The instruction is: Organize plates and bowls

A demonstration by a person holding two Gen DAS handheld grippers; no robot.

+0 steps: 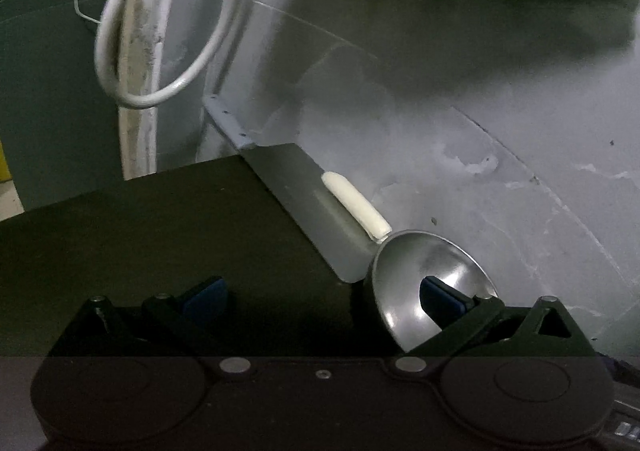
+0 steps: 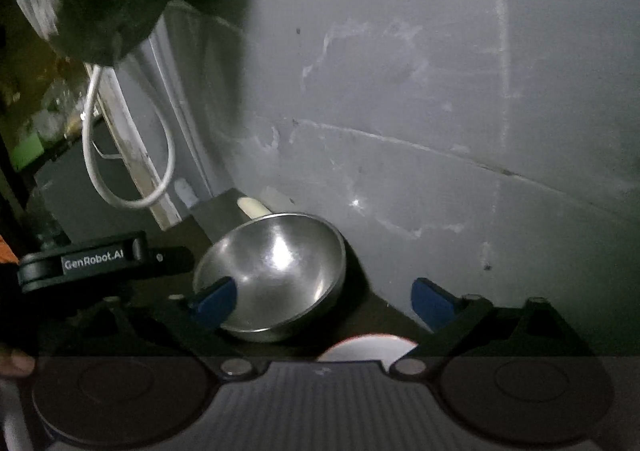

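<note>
Against the grey wall [image 1: 480, 179] at the back of the dark worktop [image 1: 140, 235], going from left to right in the left wrist view, a white cable [image 1: 120, 63] is hanging in a loop beside a pale upright strip, a grey ledge [image 1: 316, 211] is running along the worktop's back edge with a white stick-like piece [image 1: 356, 205] lying on it, and a steel bowl [image 1: 404, 283] is sitting upright at the ledge's near end, close to the wall. The left gripper [image 1: 324, 297] is standing wide, its left blue pad [image 1: 206, 297] hovering over bare worktop and its right blue pad [image 1: 442, 297] showing in front of the bowl's hollow; whether that pad is touching the metal I cannot tell. In the right wrist view the other tool's black body is reaching in from the left, then the bowl [image 2: 276, 275] is lying near the worktop's back edge. The right gripper [image 2: 324, 301] is also gaping wide, its left pad [image 2: 214, 297] overlapping the bowl's near rim and its right pad [image 2: 434, 301] well clear of it, by the wall [image 2: 440, 91]. Nothing is pressed between the pads. A white, rounded rim [image 2: 364, 347] is peeking up just below the tool, half hidden.
</note>
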